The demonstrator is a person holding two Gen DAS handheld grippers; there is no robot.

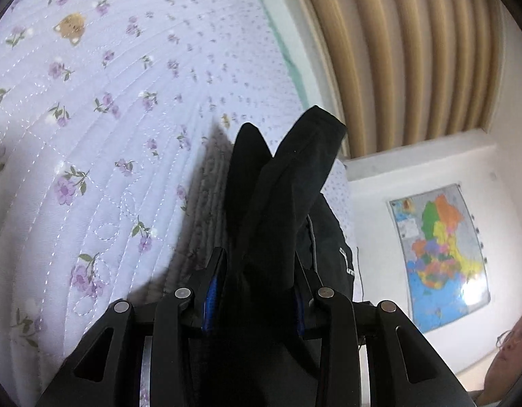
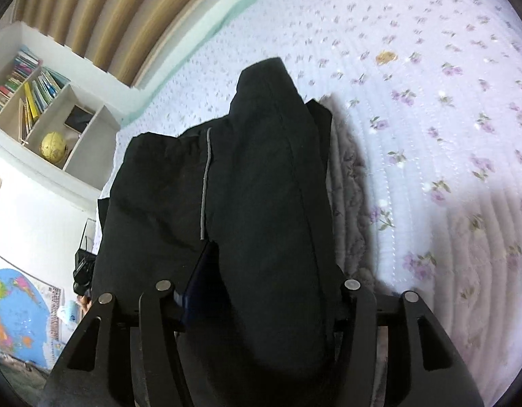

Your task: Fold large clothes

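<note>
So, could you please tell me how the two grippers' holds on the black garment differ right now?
The left gripper pinches a narrow, bunched fold of the black garment, which sticks up in two points; the right gripper has a wider, smoother bundle between its fingers. The left gripper's fingers stand close together; the right gripper's stand wider apart. Both hold the same garment above the floral quilt.

Bed with lilac floral quilt (image 1: 101,108), mint edge; black garment (image 2: 254,183) partly lying on it.
</note>
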